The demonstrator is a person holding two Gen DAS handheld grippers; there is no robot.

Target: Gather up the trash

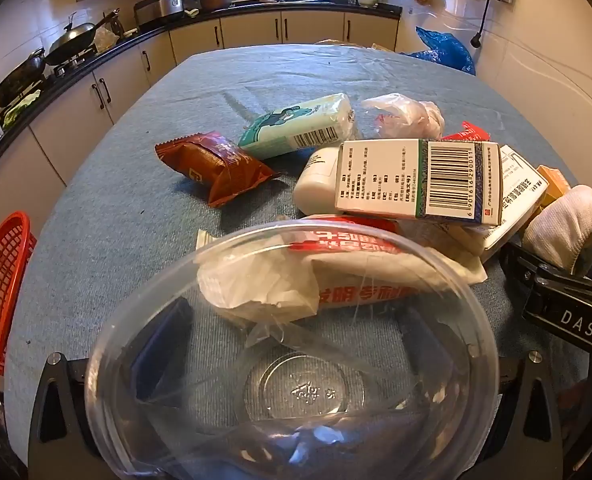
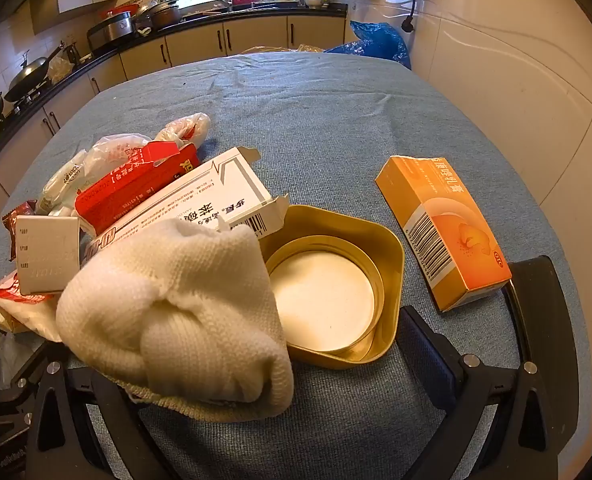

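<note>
**Clear bowl in the left tongs, basket waiting to the left**

The left tongs (image 1: 292, 376) pinch a clear plastic bowl (image 1: 296, 344) by its rim, one finger seen through the wall at the left and the other at the right. The bowl sits low over the blue-covered worktop (image 1: 128, 240), with a crumpled white wrapper (image 1: 256, 284) showing through it. A red mesh basket (image 1: 0, 292) stands at the worktop's left edge, likely the collecting place. To do this step well, I would keep the grip light, since thin plastic buckles, and lift clear before swinging left so the rim does not drag the heap.

The right tongs (image 2: 296, 380) stand spread, holding nothing. A white cloth (image 2: 176, 328) lies over the left finger, a gold square lid (image 2: 336, 280) rests between the fingers, and an orange box (image 2: 444, 232) lies just beside the right finger.

Readable writing: "DAS" on a black clamp (image 1: 568, 300); a barcode beginning 6 901616 on the white medicine box (image 1: 416, 180); "OTC" on the orange box. The Chinese print on the red box (image 2: 136, 184) and the other cartons is too skewed to read.
</note>
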